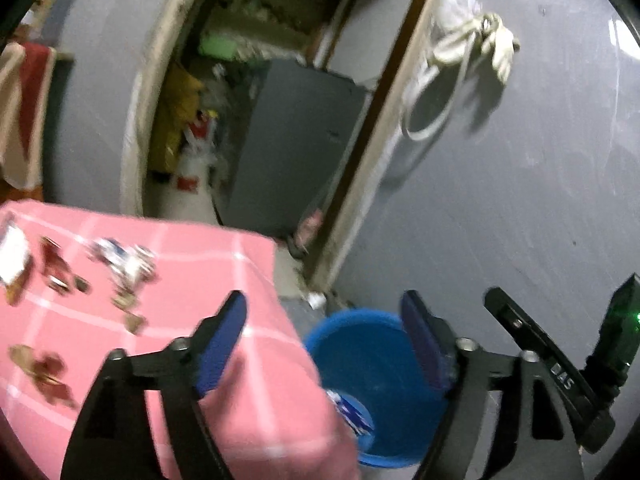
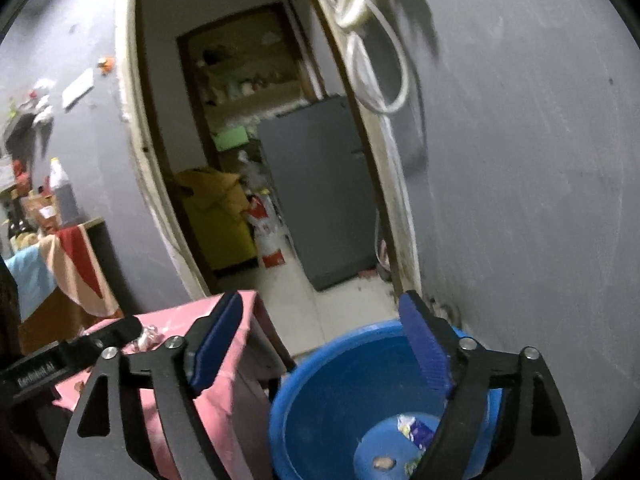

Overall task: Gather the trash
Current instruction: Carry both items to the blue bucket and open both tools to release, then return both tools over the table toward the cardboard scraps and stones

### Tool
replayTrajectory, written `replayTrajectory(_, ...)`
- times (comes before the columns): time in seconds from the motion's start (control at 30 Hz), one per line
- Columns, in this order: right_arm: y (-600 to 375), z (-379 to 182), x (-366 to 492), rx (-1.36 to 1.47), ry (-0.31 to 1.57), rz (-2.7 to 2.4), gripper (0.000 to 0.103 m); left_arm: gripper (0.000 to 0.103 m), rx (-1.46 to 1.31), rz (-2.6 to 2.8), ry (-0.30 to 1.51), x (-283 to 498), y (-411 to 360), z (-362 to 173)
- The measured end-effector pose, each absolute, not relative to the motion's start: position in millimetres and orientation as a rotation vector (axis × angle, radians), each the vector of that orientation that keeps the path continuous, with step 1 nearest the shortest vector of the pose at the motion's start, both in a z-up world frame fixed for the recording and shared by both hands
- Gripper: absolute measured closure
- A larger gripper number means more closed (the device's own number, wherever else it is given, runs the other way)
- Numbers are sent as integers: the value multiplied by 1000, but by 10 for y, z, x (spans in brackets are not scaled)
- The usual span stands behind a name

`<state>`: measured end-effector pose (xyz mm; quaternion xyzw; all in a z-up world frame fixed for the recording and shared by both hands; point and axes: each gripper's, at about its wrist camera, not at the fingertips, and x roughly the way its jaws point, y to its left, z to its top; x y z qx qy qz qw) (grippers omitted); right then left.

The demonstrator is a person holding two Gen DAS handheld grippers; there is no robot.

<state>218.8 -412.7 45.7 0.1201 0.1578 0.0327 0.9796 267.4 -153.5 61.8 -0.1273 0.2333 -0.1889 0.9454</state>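
A blue bucket (image 1: 372, 380) stands on the floor beside the pink checked tablecloth (image 1: 208, 280); a blue-white wrapper (image 1: 352, 412) lies in it. Several wrappers (image 1: 124, 264) lie scattered on the cloth at the left. My left gripper (image 1: 324, 344) is open and empty, over the cloth's corner and the bucket. In the right wrist view the bucket (image 2: 332, 400) holds a few wrappers (image 2: 416, 432). My right gripper (image 2: 320, 344) is open and empty above the bucket's rim. The right gripper also shows in the left wrist view (image 1: 560, 360).
A grey wall (image 1: 520, 200) stands behind the bucket. An open doorway (image 2: 260, 160) leads to a room with a grey cabinet (image 2: 324, 192) and a yellow bag (image 2: 216, 208). A side table with bottles (image 2: 60, 200) stands far left.
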Motion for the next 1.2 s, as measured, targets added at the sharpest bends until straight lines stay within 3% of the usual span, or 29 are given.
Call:
replayTrajectory(0.03,-4086,476,2176,234,301,78,16,18,-257,-372,451,2642,-1481,641)
replayTrajectory(0.2,-3853,579,2087,199,205,137,0,16,-213,-315,339,2467,-1219,773)
replayTrajectory(0.27,-3777,615,2065,194,171,159,0,2,-191,-284,307,2389,-1145,797)
replayTrajectory(0.77,-2994,785,1913,72,-29,307,0,2,-194,-120,188,1943,-383,786)
replayTrajectory(1.2,-2385,581,2012,-57,75,442,0,2,-183,-25,246,1813,219,533)
